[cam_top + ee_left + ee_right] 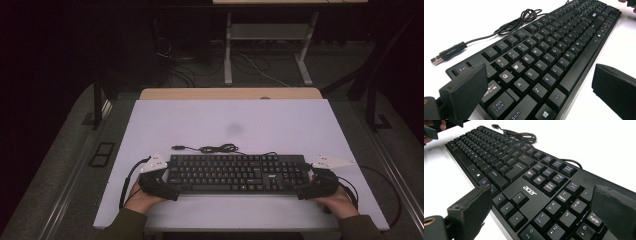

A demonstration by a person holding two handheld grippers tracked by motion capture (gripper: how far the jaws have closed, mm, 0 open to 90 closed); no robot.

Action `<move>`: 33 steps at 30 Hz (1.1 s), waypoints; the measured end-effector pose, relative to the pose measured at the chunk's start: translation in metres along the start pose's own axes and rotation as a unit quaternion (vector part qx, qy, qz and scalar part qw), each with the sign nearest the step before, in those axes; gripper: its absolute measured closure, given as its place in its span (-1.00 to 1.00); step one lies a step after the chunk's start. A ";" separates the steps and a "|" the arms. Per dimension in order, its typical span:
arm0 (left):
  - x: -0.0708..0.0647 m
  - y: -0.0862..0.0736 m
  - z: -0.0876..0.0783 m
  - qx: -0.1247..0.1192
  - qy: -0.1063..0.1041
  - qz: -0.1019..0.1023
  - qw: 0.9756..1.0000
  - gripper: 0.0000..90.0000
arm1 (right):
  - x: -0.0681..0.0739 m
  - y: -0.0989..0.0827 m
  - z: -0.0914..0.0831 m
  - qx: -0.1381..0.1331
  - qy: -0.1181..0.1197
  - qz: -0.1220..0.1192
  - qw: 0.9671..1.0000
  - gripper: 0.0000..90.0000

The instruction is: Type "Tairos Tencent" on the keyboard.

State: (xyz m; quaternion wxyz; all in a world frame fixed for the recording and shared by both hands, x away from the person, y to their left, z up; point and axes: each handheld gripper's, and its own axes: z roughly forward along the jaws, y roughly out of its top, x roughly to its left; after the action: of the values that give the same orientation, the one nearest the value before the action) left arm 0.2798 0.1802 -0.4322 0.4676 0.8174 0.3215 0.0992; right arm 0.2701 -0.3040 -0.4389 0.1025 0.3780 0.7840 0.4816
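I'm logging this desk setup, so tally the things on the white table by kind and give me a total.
Keyboard: 1, black, with its USB cable behind it
Handheld grippers: 2, left gripper and right gripper, one at each end of the keyboard, jaws open
Total: 3

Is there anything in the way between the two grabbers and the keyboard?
No, nothing visible. The left gripper sits at the keyboard's left end and the right gripper at its right end, both with jaws open astride the ends. The coiled cable lies behind the keyboard on the table, out of the way.
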 end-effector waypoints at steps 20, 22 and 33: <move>-0.001 0.001 0.002 0.001 -0.003 0.001 1.000 -1.00 | 0.002 0.004 0.005 0.003 0.010 -0.005 1.000 -0.92; -0.001 0.001 0.002 0.002 -0.005 0.000 1.000 -1.00 | 0.003 0.005 0.006 0.003 0.012 -0.004 1.000 -0.92; -0.003 0.002 0.002 -0.003 -0.006 -0.001 1.000 -1.00 | 0.004 0.009 0.010 0.000 0.019 -0.004 1.000 -0.92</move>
State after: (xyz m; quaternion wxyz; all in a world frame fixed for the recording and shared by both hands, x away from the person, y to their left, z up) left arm 0.2798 0.1762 -0.4311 0.4723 0.8161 0.3193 0.0943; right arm 0.2772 -0.2920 -0.4353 0.0889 0.3657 0.7872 0.4885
